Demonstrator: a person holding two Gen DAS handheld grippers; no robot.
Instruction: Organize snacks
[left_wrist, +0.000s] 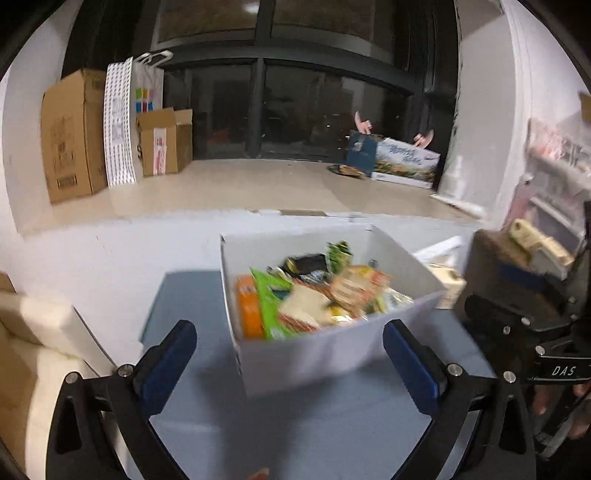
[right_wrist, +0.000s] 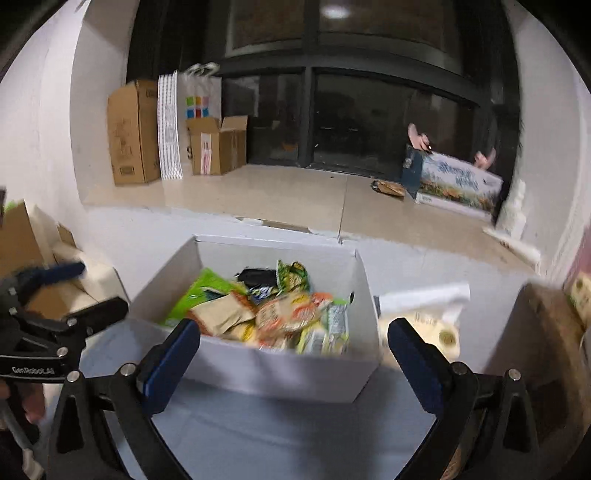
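Note:
A white open box (left_wrist: 314, 354) (right_wrist: 280, 373) stands on the grey-blue table and holds several snack packets (left_wrist: 317, 291) (right_wrist: 273, 314), green, orange, yellow and black. My left gripper (left_wrist: 291, 354) is open and empty, its jaws spread wide just in front of the box's near wall. My right gripper (right_wrist: 293, 354) is open and empty too, its jaws either side of the box's near wall. In the left wrist view the right gripper's body (left_wrist: 524, 306) shows at the right edge; in the right wrist view the left gripper (right_wrist: 48, 295) shows at the left edge.
A cream packet (right_wrist: 443, 332) and a white flap (right_wrist: 424, 295) lie right of the box. Brown cardboard (right_wrist: 546, 350) stands at the far right, more boxes (right_wrist: 22, 243) at the left. Beyond the table is a tiled floor with cardboard cartons (right_wrist: 129, 133) and a printed box (right_wrist: 454, 181).

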